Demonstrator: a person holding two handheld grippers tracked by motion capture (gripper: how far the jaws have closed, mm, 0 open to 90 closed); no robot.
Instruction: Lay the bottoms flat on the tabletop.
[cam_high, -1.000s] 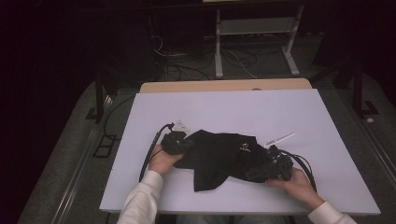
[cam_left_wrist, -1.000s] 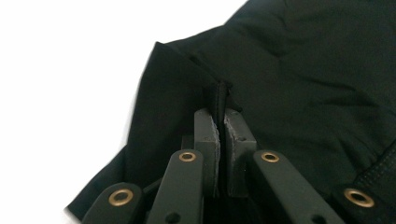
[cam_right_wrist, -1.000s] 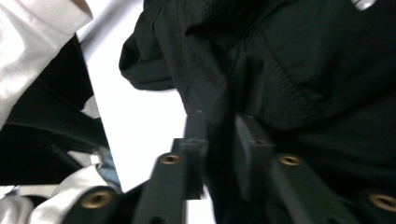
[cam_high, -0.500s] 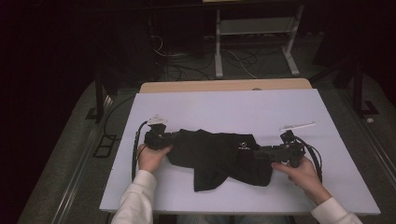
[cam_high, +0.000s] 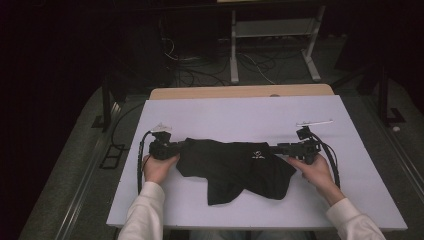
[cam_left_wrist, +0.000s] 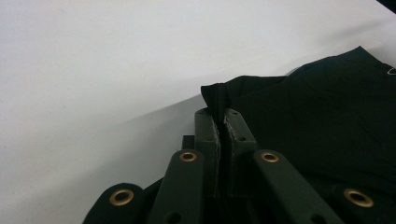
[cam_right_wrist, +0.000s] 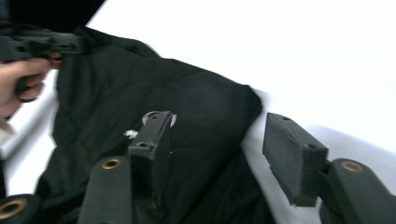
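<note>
A black garment (cam_high: 235, 167) with a small white logo lies stretched across the white table (cam_high: 240, 112). My left gripper (cam_high: 182, 145) is at its left end. In the left gripper view the left gripper (cam_left_wrist: 219, 116) is shut, pinching a fold of the garment's edge (cam_left_wrist: 327, 116). My right gripper (cam_high: 277, 148) is at the garment's right end. Its jaws have just been opening, and the right gripper (cam_right_wrist: 217, 126) now stands open. The garment's corner (cam_right_wrist: 140, 79) lies between the pads, which do not press on it.
A wooden edge (cam_high: 240, 91) borders the table's far side. Behind it stand a metal frame (cam_high: 272, 30) and loose cables on the dark floor. Bare white table surrounds the garment on all sides.
Both hands have moved apart, left hand leftward and right hand rightward, drawing the bunched garment out flat. The right gripper's jaws have opened off the cloth.
</note>
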